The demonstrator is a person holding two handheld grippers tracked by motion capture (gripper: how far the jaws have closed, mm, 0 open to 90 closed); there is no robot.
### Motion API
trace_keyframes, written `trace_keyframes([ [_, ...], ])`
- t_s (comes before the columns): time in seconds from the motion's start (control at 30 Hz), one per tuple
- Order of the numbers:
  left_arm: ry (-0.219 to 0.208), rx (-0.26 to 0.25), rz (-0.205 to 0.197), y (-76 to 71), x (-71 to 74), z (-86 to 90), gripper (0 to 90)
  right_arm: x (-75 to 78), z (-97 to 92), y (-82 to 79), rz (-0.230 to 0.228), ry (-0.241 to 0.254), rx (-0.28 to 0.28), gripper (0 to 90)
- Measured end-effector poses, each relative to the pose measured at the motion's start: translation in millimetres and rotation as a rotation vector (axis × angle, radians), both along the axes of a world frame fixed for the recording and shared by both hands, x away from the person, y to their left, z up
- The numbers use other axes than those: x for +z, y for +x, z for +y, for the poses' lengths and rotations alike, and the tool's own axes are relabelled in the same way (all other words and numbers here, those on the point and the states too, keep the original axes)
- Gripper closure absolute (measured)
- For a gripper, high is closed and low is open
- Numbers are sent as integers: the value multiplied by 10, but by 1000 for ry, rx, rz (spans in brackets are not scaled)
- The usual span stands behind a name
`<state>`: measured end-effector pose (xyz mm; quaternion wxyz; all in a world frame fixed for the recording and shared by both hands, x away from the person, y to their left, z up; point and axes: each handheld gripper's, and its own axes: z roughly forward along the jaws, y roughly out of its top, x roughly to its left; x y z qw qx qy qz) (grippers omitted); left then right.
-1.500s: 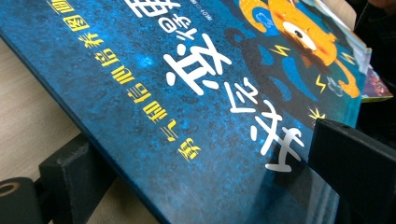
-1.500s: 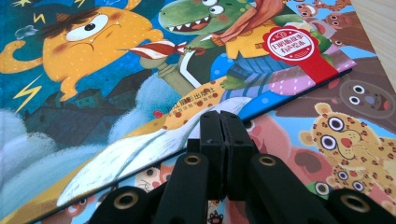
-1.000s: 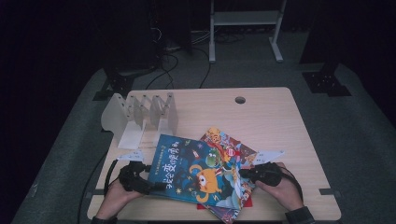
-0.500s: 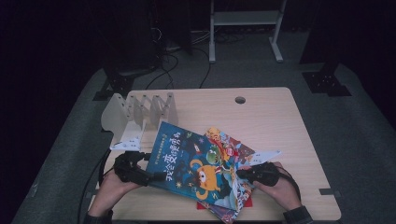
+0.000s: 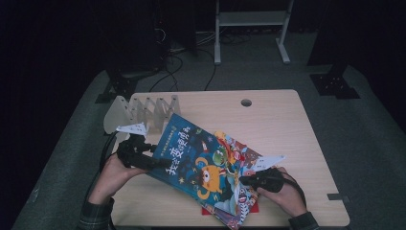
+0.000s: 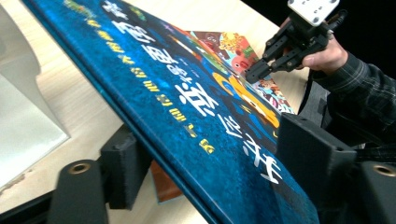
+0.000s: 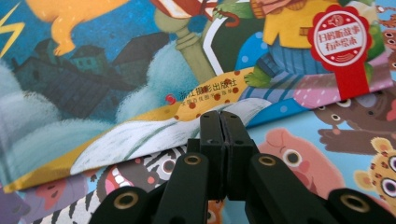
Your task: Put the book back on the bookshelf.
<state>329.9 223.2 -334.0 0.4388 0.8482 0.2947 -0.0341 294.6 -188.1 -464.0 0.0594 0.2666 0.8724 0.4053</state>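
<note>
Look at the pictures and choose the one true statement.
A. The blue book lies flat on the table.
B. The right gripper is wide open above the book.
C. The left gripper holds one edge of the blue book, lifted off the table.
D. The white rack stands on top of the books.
C: the left gripper has its jaws on either side of the blue book, whose left edge is tilted up above the table.

Blue book (image 5: 196, 158): tilted, left edge lifted off the table (image 5: 287, 120) — it lies over other picture books (image 5: 239, 158).
Left gripper (image 5: 143, 155): at the book's left edge, jaws just closing on it.
Right gripper (image 5: 249, 181): tips on the books, near right.
White rack (image 5: 139, 111): far left — behind the book.
</note>
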Motion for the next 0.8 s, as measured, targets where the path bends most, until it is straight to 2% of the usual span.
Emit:
trace_keyframes([
  [0.13,10,7,18,122,63,4,354,-1,31,-2,-2,2,9,879],
  [0.27,59,24,20,235,120,-19,418,-5,68,-4,1,8,20,879],
  [0.3,59,24,20,235,120,-19,432,-5,68,-4,1,8,20,879],
  [0.33,56,25,38,280,152,-23,455,-5,90,-7,7,12,24,879],
  [0.4,60,28,40,304,179,-28,468,-5,99,-9,8,13,27,879],
  [0.5,70,19,52,378,242,-36,544,-8,145,-16,2,16,37,878],
  [0.8,72,13,99,465,384,-89,607,-11,211,-29,2,21,50,877],
])
